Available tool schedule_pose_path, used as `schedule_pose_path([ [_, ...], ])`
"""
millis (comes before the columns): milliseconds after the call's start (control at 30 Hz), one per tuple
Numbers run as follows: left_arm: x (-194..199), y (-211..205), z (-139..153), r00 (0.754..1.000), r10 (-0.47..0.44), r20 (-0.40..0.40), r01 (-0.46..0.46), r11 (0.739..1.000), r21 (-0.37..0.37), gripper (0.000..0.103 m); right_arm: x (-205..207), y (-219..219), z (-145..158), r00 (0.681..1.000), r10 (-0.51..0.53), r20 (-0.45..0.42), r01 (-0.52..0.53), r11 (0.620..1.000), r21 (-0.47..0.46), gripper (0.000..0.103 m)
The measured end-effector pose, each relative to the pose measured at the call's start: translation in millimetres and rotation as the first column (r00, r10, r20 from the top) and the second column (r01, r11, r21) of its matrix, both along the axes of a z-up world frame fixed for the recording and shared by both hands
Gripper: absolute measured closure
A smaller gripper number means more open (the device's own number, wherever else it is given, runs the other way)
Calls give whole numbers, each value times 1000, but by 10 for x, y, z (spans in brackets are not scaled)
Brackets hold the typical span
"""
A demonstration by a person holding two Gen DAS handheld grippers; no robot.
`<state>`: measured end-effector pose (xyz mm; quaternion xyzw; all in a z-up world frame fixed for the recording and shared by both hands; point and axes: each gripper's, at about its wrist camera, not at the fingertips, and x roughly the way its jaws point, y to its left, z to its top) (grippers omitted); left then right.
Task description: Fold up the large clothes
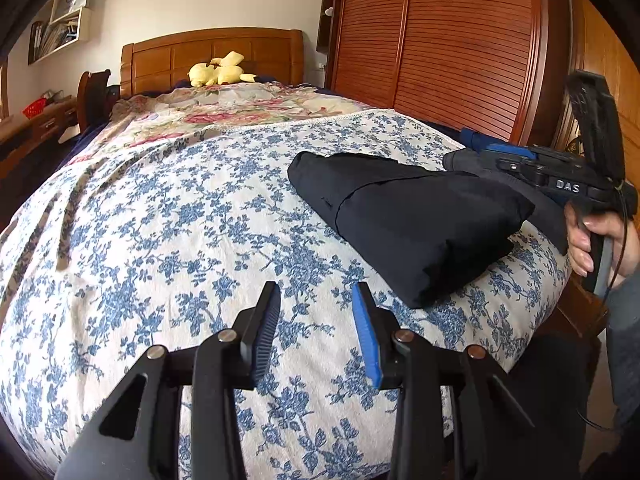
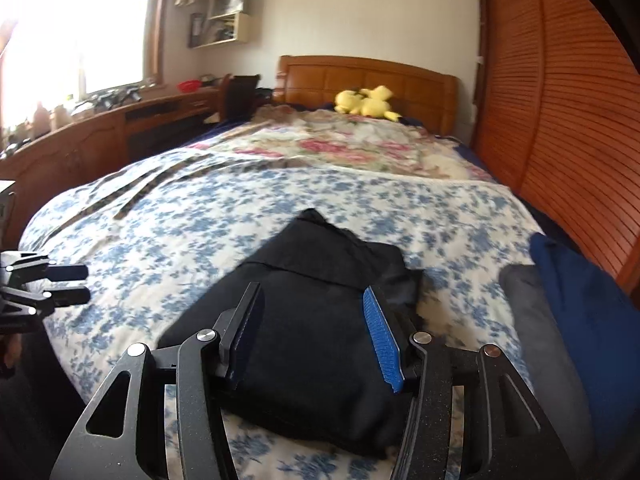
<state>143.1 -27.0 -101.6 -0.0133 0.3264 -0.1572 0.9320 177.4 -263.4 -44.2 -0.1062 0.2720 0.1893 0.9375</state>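
Observation:
A black garment [image 1: 404,216] lies folded in a thick rectangle on the blue-flowered bedspread [image 1: 168,216], near the bed's right foot corner. My left gripper [image 1: 316,300] is open and empty above bare bedspread, left of the garment and apart from it. My right gripper [image 2: 312,300] is open just above the garment [image 2: 312,320], holding nothing. In the left wrist view the right gripper's body [image 1: 560,180] and the hand holding it show at the garment's far right. In the right wrist view the left gripper [image 2: 76,284] shows at the left edge.
Folded grey [image 2: 532,320] and blue [image 2: 588,304] clothes lie at the bed's right edge. A yellow plush toy [image 1: 220,70] lies by the wooden headboard [image 1: 216,52]. A slatted wooden wardrobe [image 1: 440,40] stands close on the right; a desk [image 2: 100,136] runs under the window on the left.

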Motion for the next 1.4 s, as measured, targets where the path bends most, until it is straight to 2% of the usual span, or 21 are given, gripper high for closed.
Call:
schedule_pose_path([
  [167, -29, 78, -85, 1000, -1, -14, 1, 1000, -16, 68, 218, 49, -301, 996, -51, -77, 46, 996, -71, 50],
  [300, -40, 140, -132, 1000, -1, -17, 1, 999, -32, 68, 311, -148, -742, 980, -89, -176, 74, 993, -90, 50],
  [400, -18, 173, -163, 1000, -2, -26, 1, 999, -40, 68, 343, -239, -1089, 978, -89, -190, 72, 993, -97, 49],
  [533, -15, 151, -194, 999, -19, -33, 18, 999, -33, 68, 355, -221, -1015, 974, -109, -196, 87, 990, -115, 49],
  [633, -32, 134, -223, 999, -28, -35, 27, 999, -36, 68, 299, -121, -796, 977, -145, -156, 121, 981, -151, 50],
  [767, -32, 136, -253, 999, -30, -42, 28, 999, -42, 68, 151, 119, -527, 991, -69, -114, 57, 993, -106, 50],
  [867, -38, 140, -253, 999, -29, -43, 27, 999, -41, 68, 73, 381, -461, 993, 6, -121, -16, 996, -87, 50],
  [967, -48, 161, -246, 999, -23, -42, 21, 999, -38, 68, 12, 614, -534, 987, 71, -141, -84, 993, -88, 50],
  [1067, -57, 181, -246, 999, -18, -41, 17, 999, -37, 68, 6, 732, -778, 982, 80, -169, -102, 987, -124, 50],
  [1167, -54, 194, -263, 999, -16, -46, 14, 999, -35, 68, 39, 671, -989, 974, 82, -210, -98, 993, -66, 49],
  [1267, -33, 190, -289, 998, -21, -56, 19, 999, -37, 68, -3, 690, -1013, 979, 86, -186, -103, 991, -86, 49],
  [1400, 2, 155, -305, 998, -34, -59, 32, 999, -34, 68, -68, 661, -881, 983, 71, -166, -89, 991, -100, 50],
])
